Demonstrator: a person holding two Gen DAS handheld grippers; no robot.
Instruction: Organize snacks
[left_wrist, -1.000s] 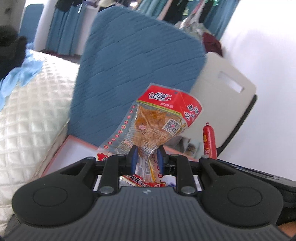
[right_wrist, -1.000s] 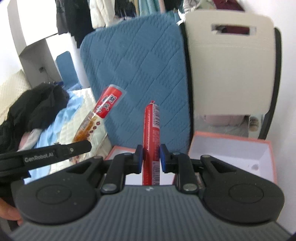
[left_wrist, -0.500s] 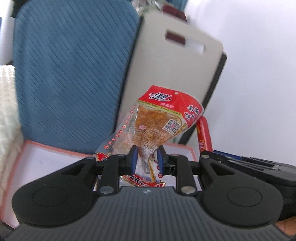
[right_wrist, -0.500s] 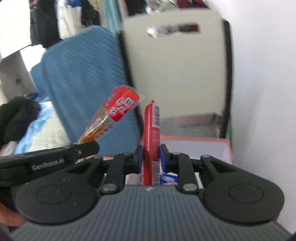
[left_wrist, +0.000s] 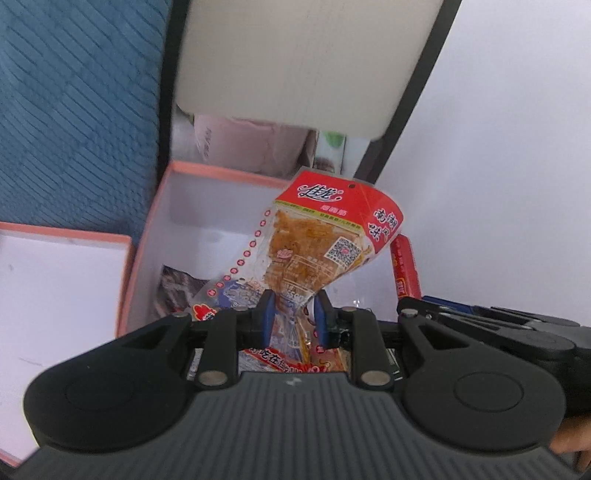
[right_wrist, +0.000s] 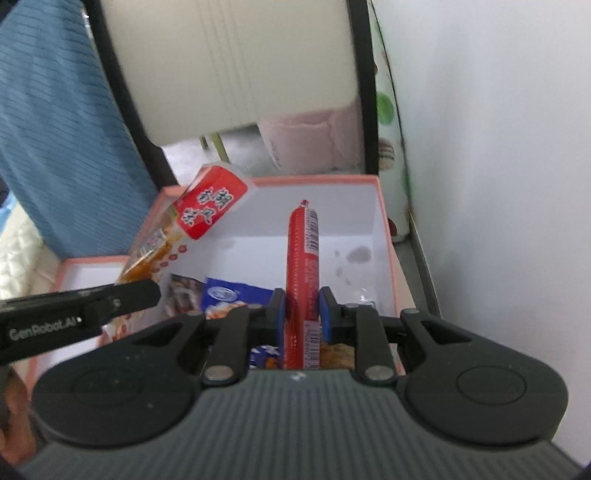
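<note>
Left tool (left_wrist: 293, 308) clenched on the crumpled lower end of a red-topped snack pouch (left_wrist: 314, 247); right tool (right_wrist: 302, 308) clamped round a red sausage stick (right_wrist: 303, 273). Both snacks held above the open pink-rimmed box (right_wrist: 384, 236), which already holds a blue packet (right_wrist: 229, 295) and others. Best lowered until each snack nears the box floor, then let go one at a time, the pouch toward the left wall, the sausage in the bare right part. Near end of the box hidden behind both tools; packets underneath only partly readable; a second pink-rimmed tray (left_wrist: 55, 280) cut off at left.
</note>
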